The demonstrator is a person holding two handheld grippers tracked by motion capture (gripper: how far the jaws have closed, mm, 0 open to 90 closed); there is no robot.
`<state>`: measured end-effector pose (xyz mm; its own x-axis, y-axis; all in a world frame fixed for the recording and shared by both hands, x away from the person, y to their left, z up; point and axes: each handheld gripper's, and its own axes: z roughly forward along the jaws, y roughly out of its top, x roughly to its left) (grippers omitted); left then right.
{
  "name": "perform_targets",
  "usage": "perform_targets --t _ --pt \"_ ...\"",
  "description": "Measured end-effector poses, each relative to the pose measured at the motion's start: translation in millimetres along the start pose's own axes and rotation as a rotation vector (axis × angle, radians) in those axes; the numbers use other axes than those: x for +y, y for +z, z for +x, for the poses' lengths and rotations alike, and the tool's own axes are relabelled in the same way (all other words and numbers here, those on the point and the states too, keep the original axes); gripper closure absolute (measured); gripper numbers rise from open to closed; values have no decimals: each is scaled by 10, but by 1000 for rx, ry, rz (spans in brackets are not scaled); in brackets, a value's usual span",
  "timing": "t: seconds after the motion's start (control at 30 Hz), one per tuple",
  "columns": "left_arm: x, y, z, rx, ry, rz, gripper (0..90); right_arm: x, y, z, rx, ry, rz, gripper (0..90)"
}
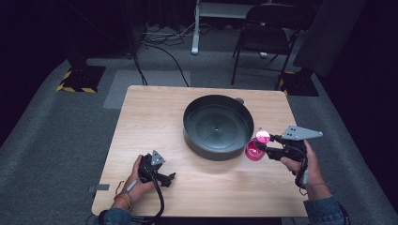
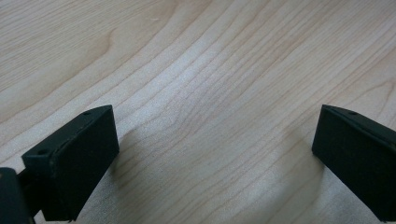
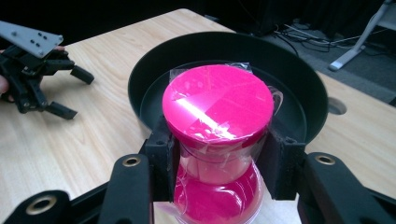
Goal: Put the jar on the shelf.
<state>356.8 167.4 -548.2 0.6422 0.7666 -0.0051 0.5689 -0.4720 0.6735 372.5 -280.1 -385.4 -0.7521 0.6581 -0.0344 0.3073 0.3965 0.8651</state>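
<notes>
Now, step in hand: I judge this as the carry; my right claw (image 3: 219,158) has the pink hourglass (image 3: 218,140) and holds it up just beside the black pan (image 1: 217,125).
Right claw: jaws closed on the hourglass's narrow waist, one each side.
Left claw (image 1: 162,177): jaws wide apart, nothing between them, low over the table (image 2: 196,70).
Next move: probably forward over the pan's rim, then down.
Hourglass axis: roughly upright, pink cap on top, leaning slightly.
</notes>
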Motion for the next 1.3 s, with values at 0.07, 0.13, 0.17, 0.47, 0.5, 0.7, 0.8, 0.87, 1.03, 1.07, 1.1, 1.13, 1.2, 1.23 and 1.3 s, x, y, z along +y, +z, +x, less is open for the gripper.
perform_targets --t 0.07,0.13,0.17,0.47,0.5,0.7,0.8,0.87,1.03,1.07,1.1,1.13,1.2,1.23,1.3 --pt "0 0 0 0 0 0 0 62 9 -7 -4 -2 -3 539" --pt "0 0 0 0 0 0 0 126 29 -15 -6 -3 -9 539" --pt "0 0 0 0 0 0 0 147 38 -16 -7 -5 -9 539" --pt "0 0 0 0 0 0 0 348 235 -26 -4 -15 -6 539" --pt "0 0 0 0 0 0 0 361 252 -28 -3 -13 -7 539" --pt "0 0 1 0 1 1 0 442 399 -73 -10 -7 1 539" --pt "0 0 0 0 0 0 0 475 491 -105 -17 -4 6 539" --pt "0 0 0 0 1 0 0 489 539 -118 -22 -2 9 539" --pt "0 -1 1 -1 1 1 0 500 667 -158 -26 7 11 539" --pt "0 0 1 -1 1 0 0 500 693 -167 -24 12 13 539" --pt "0 0 0 0 1 0 0 500 720 -176 -26 15 12 539" --pt "0 0 0 0 0 0 0 500 747 -184 -28 16 16 539" --pt "0 0 0 -1 0 0 0 500 792 -201 -28 18 13 539" --pt "0 0 0 -1 0 0 1 499 813 -212 -27 23 14 538" --pt "0 0 1 0 0 0 0 495 855 -229 -27 31 13 539"
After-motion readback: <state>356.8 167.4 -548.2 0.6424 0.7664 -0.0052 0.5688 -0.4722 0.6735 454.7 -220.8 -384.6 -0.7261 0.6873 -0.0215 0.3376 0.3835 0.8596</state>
